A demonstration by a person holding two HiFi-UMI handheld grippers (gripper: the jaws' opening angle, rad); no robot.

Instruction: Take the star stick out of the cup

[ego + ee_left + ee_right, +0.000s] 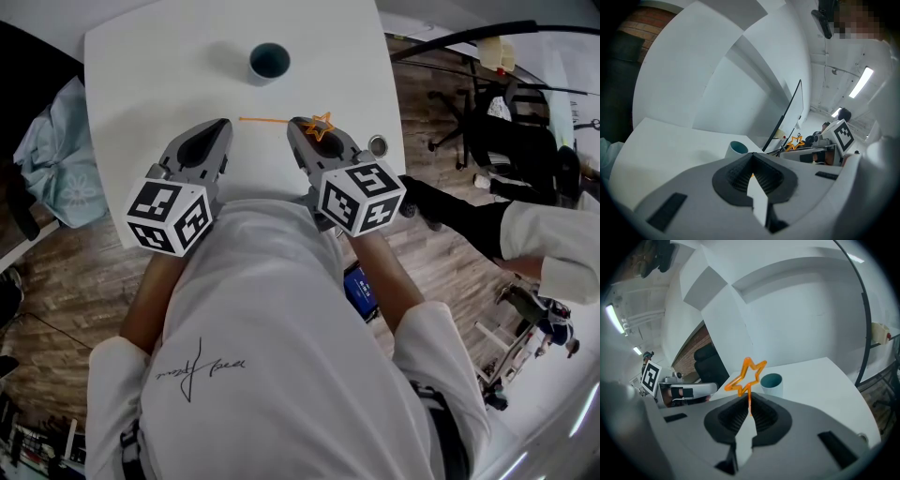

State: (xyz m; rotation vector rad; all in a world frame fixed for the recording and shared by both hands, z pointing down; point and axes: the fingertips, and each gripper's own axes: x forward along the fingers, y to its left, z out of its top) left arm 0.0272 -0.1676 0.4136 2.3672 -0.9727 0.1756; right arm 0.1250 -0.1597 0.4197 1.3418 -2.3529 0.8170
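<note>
A blue-lined cup (pixel 269 61) stands upright at the far side of the white table (pixel 150 75); it also shows in the right gripper view as the cup (pixel 771 383) and in the left gripper view as the cup (pixel 738 148). The orange star stick (pixel 321 125) is out of the cup, held level above the table. My right gripper (pixel 302 127) is shut on its stem just below the star (pixel 746 376). The thin stem runs left toward my left gripper (pixel 223 127), ending just short of its tip. My left gripper (pixel 752 161) is shut and holds nothing.
A small round metal fitting (pixel 378 144) sits near the table's right edge. Office chairs (pixel 506 122) stand on the wooden floor to the right, beside a person's white sleeve (pixel 553 244). A pale cloth (pixel 56 159) lies left of the table.
</note>
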